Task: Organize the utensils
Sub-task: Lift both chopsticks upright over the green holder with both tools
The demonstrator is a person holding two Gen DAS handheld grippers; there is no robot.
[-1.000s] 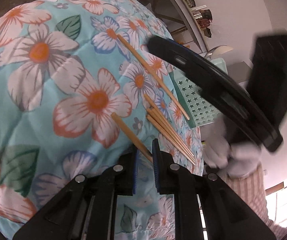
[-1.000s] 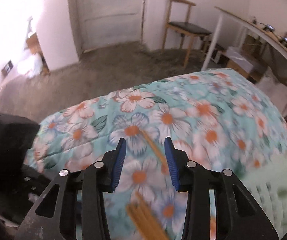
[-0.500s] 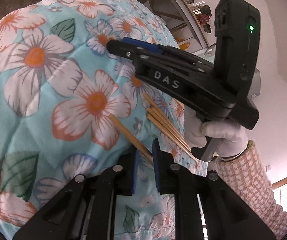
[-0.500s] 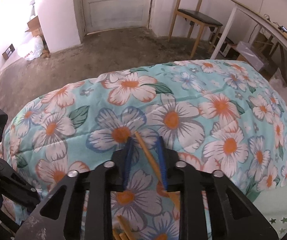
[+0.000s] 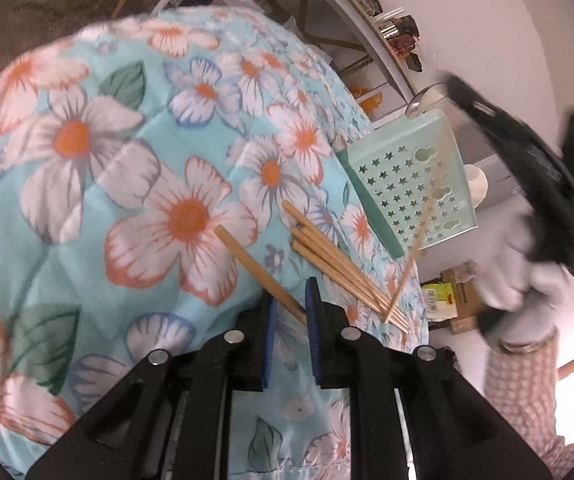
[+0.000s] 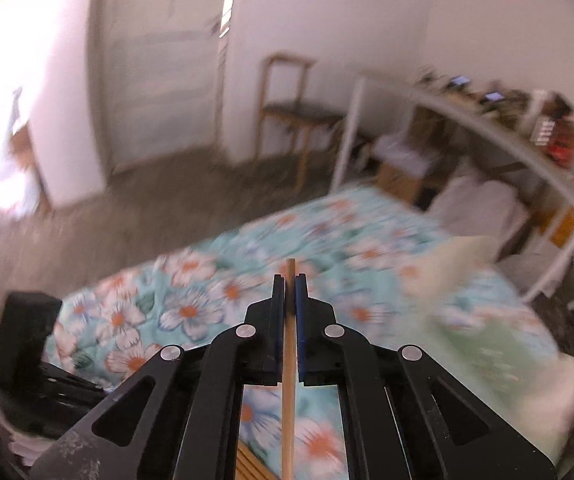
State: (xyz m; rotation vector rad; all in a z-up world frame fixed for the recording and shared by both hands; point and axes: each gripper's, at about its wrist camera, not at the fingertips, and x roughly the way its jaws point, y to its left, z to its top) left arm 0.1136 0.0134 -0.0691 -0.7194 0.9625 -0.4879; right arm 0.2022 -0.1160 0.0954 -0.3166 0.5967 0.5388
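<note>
Carrying one chopstick (image 6: 288,360) clear of the floral bed quilt (image 5: 87,168), the right gripper (image 6: 289,280) is clamping it, jaws having just closed. Next it needs lowering into the green basket (image 5: 403,184) beside the loose chopsticks (image 5: 339,264). Beside that basket, the left gripper (image 5: 291,304) is pinching another chopstick (image 5: 255,268) on the quilt.

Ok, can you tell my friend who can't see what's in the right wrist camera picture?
The right gripper is shut on one wooden chopstick, lifted above a bed with a flowery blue quilt. Behind, blurry, are a wooden chair, a door and a long white shelf.
</note>
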